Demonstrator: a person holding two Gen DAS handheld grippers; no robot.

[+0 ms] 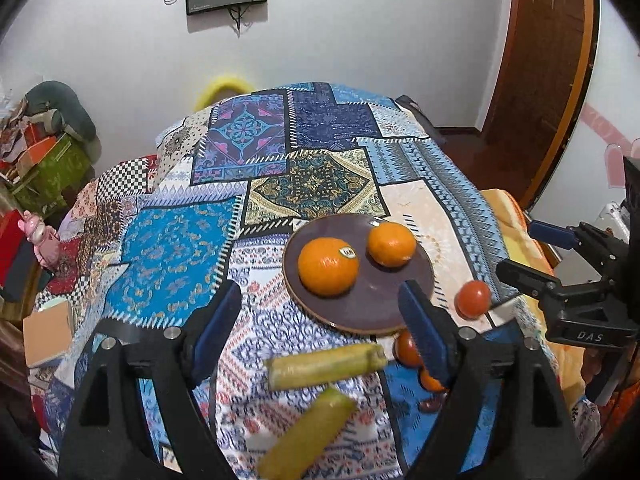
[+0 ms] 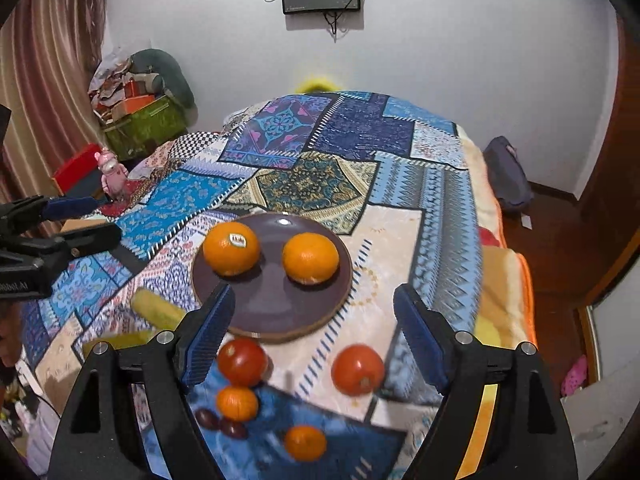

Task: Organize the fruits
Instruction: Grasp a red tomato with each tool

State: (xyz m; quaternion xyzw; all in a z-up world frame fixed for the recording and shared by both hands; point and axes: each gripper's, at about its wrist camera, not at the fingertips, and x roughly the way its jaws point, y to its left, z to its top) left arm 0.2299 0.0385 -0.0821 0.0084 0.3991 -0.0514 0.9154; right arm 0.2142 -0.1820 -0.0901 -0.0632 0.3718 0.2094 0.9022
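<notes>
two oranges [image 2: 231, 248] [image 2: 310, 257] sit apart on the brown plate [image 2: 276, 312], which lies mid-cloth on the patchwork cover [image 2: 400, 240], well in from its right edge. both the left gripper [image 1: 320, 316] and right gripper [image 2: 310, 312] stand wide open, holding nothing. two tomatoes [image 2: 242, 361] [image 2: 357, 369], small tangerines [image 2: 237, 403] and yellow-green pieces [image 1: 324, 366] lie loose just near the plate's front rim.

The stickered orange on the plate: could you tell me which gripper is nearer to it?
Left. The left gripper hangs just short of the stickered orange; the right gripper sits nearer the tomatoes.
</notes>
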